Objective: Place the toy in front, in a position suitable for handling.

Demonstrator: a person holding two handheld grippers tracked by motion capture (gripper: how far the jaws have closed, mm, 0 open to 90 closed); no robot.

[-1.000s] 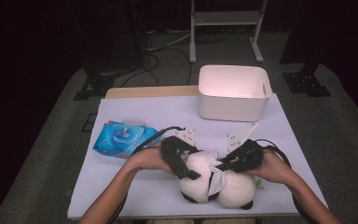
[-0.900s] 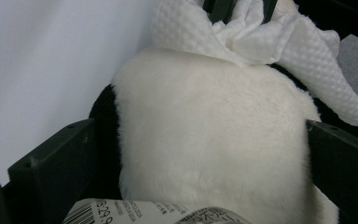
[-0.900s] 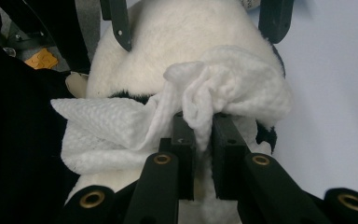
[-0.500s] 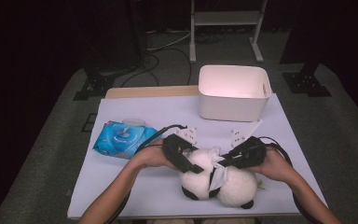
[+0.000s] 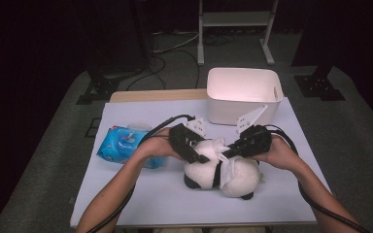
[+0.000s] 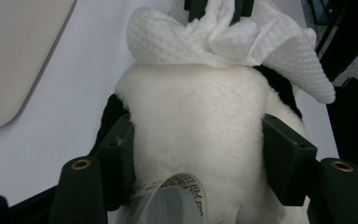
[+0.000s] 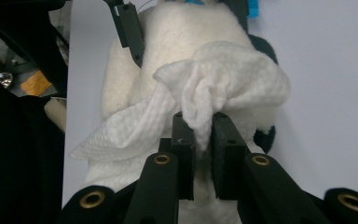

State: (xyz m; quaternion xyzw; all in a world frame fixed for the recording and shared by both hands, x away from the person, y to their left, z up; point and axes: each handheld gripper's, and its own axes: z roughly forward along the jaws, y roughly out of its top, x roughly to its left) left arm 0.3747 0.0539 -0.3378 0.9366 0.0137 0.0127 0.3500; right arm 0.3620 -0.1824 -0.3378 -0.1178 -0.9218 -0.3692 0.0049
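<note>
Plush panda (image 5: 221, 172) lying near the front of the table (image 5: 141, 194), being wiped. Left gripper (image 5: 199, 156) has just been closing; its jaws clamp the white body (image 6: 196, 140) from both sides. Right gripper (image 5: 228, 152) pinches a bunched white wipe (image 7: 214, 93) against the fur. Wiping appears under way; blue wipe pack (image 5: 121, 144) and white bin (image 5: 243, 94) stand apart.

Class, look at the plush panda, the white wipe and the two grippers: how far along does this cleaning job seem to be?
Done: a white wipe is out and bunched in the right gripper, and the left gripper, whose jaws have just closed, clamps the plush panda. In hand: the wipe is pressed on the panda's white fur. Left: probably more wiping; the white bin behind shows nothing inside, and the blue wipe pack lies beside the left hand.
</note>
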